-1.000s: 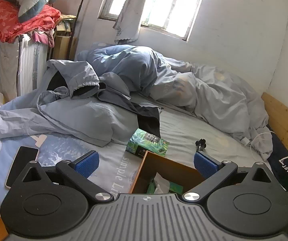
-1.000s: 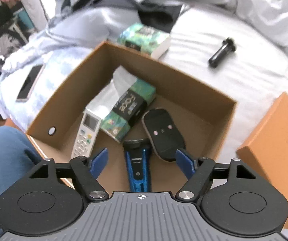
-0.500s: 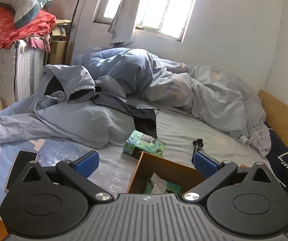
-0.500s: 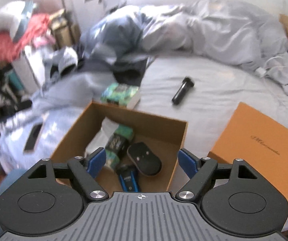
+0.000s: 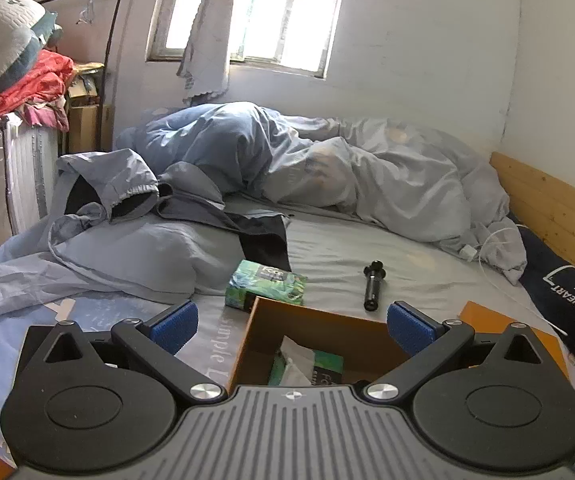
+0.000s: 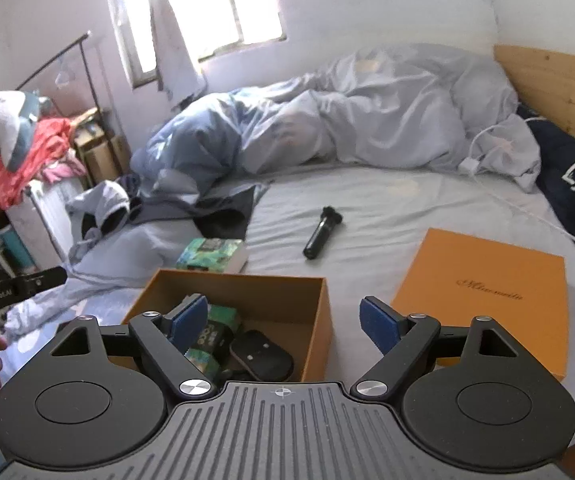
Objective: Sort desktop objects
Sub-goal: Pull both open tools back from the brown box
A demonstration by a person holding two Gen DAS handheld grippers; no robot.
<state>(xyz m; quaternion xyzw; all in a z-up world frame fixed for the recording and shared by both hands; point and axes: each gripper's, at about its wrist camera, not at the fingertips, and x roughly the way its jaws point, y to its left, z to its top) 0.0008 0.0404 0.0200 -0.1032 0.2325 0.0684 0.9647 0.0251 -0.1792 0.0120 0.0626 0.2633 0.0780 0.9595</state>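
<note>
An open brown cardboard box (image 6: 319, 316) (image 5: 247, 344) sits on the bed. It holds a green tissue pack (image 6: 211, 338) (image 5: 319, 368) and a black oval case (image 6: 261, 356). A green box of tissues (image 5: 265, 286) (image 6: 213, 255) lies just behind the box. A black cylinder-shaped tool (image 5: 372, 290) (image 6: 321, 232) lies on the grey sheet further back. My left gripper (image 5: 291, 326) is open and empty above the box's near side. My right gripper (image 6: 283, 320) is open and empty above the box's right part.
An orange flat box (image 6: 487, 292) (image 5: 479, 320) lies right of the cardboard box. A crumpled blue-grey duvet (image 5: 327, 176) and a grey jacket (image 5: 107, 200) cover the back and left of the bed. A wooden headboard (image 5: 547, 208) runs along the right. A white charger cable (image 6: 487, 148) lies nearby.
Both grippers have lifted and tilted up, away from the box. The right wrist view went from looking down into the box to looking across the bed. Both stayed open.
</note>
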